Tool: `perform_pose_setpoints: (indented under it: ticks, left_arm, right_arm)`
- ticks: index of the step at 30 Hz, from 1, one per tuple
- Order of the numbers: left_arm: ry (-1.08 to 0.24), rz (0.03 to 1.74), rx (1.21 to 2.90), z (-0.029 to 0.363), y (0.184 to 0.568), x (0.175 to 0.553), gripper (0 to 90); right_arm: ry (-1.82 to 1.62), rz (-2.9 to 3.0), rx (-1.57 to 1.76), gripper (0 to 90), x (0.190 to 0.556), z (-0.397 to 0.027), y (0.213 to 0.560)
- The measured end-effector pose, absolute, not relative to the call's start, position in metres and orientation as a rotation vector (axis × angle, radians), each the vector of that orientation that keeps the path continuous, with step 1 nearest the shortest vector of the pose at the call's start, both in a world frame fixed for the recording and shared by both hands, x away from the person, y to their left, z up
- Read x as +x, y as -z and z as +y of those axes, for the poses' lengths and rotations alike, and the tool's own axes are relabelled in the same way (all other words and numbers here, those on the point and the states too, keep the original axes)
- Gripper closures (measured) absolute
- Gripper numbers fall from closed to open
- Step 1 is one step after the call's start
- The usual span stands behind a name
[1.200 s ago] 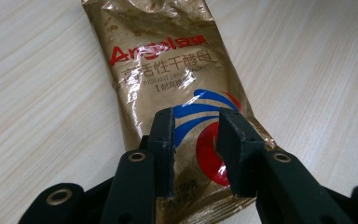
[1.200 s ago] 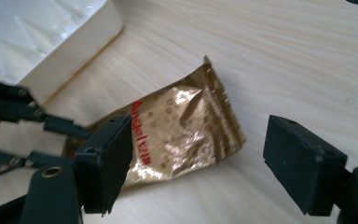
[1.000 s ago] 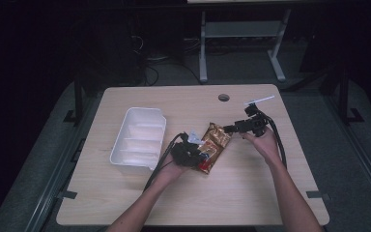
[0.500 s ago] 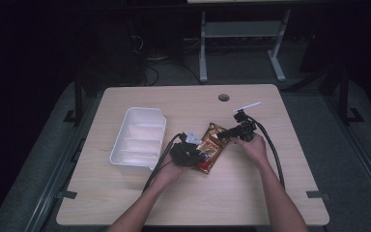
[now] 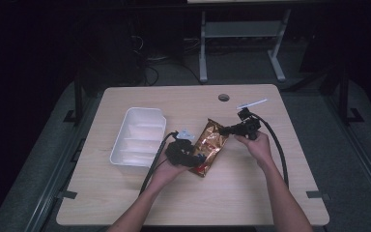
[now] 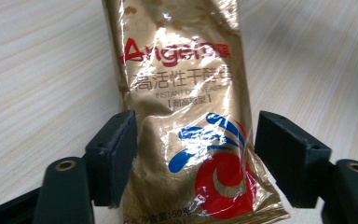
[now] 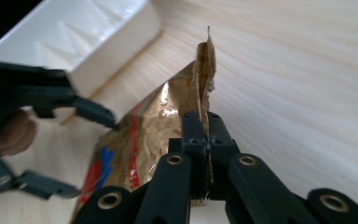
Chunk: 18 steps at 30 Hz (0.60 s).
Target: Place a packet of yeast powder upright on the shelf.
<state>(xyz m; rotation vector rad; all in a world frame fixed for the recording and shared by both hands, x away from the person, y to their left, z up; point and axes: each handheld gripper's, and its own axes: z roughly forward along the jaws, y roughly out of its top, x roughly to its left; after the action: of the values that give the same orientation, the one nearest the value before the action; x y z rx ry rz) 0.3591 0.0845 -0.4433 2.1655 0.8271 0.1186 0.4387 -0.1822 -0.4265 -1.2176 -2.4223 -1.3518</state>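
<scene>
At the far left of the bench point(image 5: 125, 203) sits the white tray point(image 5: 140, 136), empty and untouched, just beside my left hand. My left tongs point(image 5: 186, 155) hover over the lower end of the gold yeast packet point(image 5: 211, 147) — in the left gripper view they stand wide, one jaw on each side of the packet point(image 6: 186, 116), neither pressing it. The packet lies flat on the wood between tray and right hand, its printed face up.

The change is on the right. A second ago my right tongs point(image 5: 233, 129) were out past the packet's upper end, near the white strip point(image 5: 251, 103) by the bench's far edge; now they have come in and sit on the packet's top corner. In the right gripper view the jaws are closed on the packet's crimped top seam point(image 7: 207, 93), which stands up on edge between them.

I judge this to mean the grasp is made at one end and not yet at the other. The left tongs have barely moved in that time, so closing them on the lower end looks like the step due next — after which the packet could be lifted or pulled open, perhaps toward the tray.
</scene>
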Motion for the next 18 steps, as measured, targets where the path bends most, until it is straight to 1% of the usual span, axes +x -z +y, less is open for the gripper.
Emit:
perform_pose_setpoints:
  ticks: [3, 5, 9, 13, 18]
  left_arm:
    - [-0.107, 0.818, 2.138, 0.086, 0.442, 0.36, 26.4]
    - [-0.076, 0.816, 2.12, 0.088, 0.441, 0.362, 25.5]
    - [-0.039, 0.807, 2.085, 0.089, 0.441, 0.365, 25.3]
    - [-0.032, 0.821, 2.081, 0.09, 0.442, 0.367, 25.2]
    - [-0.012, 0.789, 2.09, 0.083, 0.445, 0.366, 25.1]
  right_arm:
    - [1.411, -2.456, -1.149, 89.0, 0.429, -0.184, 0.41]
    - [1.445, -2.471, -1.102, 89.0, 0.423, -0.184, 0.401]
    - [1.466, -2.536, -1.005, 89.2, 0.41, -0.182, 0.382]
    - [1.485, -2.55, -0.961, 89.4, 0.405, -0.184, 0.373]
    - [1.492, -2.557, -0.855, 89.4, 0.399, -0.184, 0.36]
